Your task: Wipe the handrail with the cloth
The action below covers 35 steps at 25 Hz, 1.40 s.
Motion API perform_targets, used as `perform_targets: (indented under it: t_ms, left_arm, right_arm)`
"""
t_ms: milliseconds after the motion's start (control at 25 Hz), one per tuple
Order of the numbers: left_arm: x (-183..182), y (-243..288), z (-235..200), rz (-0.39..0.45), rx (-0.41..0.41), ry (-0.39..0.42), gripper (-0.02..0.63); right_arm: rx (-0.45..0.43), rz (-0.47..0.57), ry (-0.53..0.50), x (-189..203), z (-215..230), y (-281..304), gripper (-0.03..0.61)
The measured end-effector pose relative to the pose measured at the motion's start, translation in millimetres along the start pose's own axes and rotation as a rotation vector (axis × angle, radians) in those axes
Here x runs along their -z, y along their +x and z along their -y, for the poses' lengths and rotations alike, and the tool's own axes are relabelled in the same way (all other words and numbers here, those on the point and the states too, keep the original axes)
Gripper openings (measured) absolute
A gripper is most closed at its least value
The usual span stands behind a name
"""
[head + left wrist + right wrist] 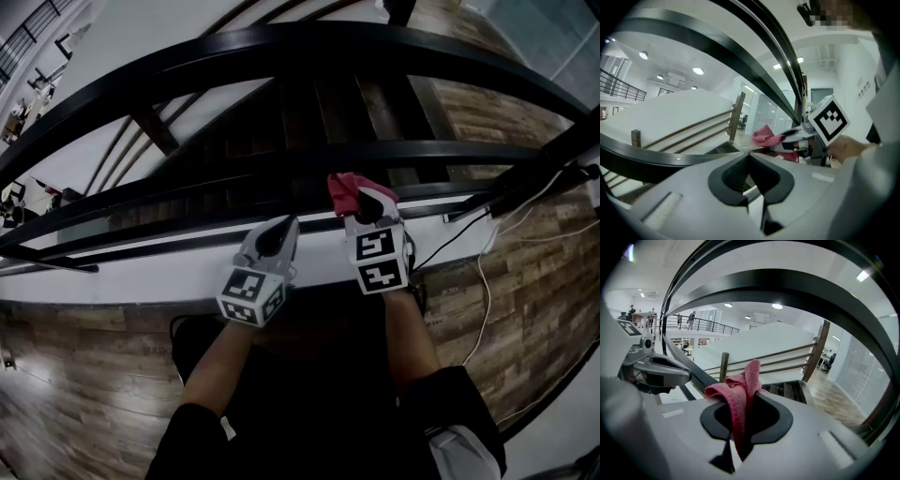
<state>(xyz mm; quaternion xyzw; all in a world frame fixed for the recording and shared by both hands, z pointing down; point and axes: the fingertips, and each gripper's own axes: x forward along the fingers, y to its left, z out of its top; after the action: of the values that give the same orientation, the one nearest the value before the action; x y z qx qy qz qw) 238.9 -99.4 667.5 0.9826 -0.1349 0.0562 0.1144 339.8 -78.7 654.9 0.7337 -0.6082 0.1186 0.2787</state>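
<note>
wood floor point(75, 375) and dark stairs point(328, 103) lie beyond the black handrail point(281, 42). right tool point(740, 397) is clamped on the red cloth point(749, 373), which sticks up from its tips close to a lower rail point(422, 150); i cannot tell whether it touches. left tool point(749, 155) sits just beside it, jaws together with nothing between them.

The black handrail point(281, 42) is gleaming, smooth and glossy like painted metal; the cloth point(740, 394) is showing a soft, fuzzy pink-red weave; the floor point(84, 375) is looking like grainy plank wood, faintly shiny.
</note>
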Motion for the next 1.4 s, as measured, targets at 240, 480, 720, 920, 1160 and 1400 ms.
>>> perform_targets:
  t_ms: [240,480,720,920,1160,1400]
  left_arm:
    - [1,-19,-25,-0.013,0.031,-0.013,0.0]
    - [-3,-38,-37,-0.013,0.081,-0.021,0.0]
    - [-2,-60,-45,-0.027,0.136,-0.04,0.0]
    - [1,-80,-59,-0.047,0.183,0.001,0.0]
    - [5,-103,-76,-0.057,0.21,0.022,0.0]
    - [13,-130,-100,-0.077,0.23,0.004,0.0]
  right_arm:
    - [0.026,-0.025,0.035,-6,-18,3,0.051]
    - [0.054,-0.036,0.068,-14,-40,6,0.051]
    - [0.048,-0.032,0.139,-23,-56,8,0.051]
    - [0.078,-0.026,0.197,-31,-68,13,0.051]
    - [0.068,-0.015,0.248,-44,-101,22,0.051]
    - [0.067,0.005,0.275,-57,-128,32,0.051]
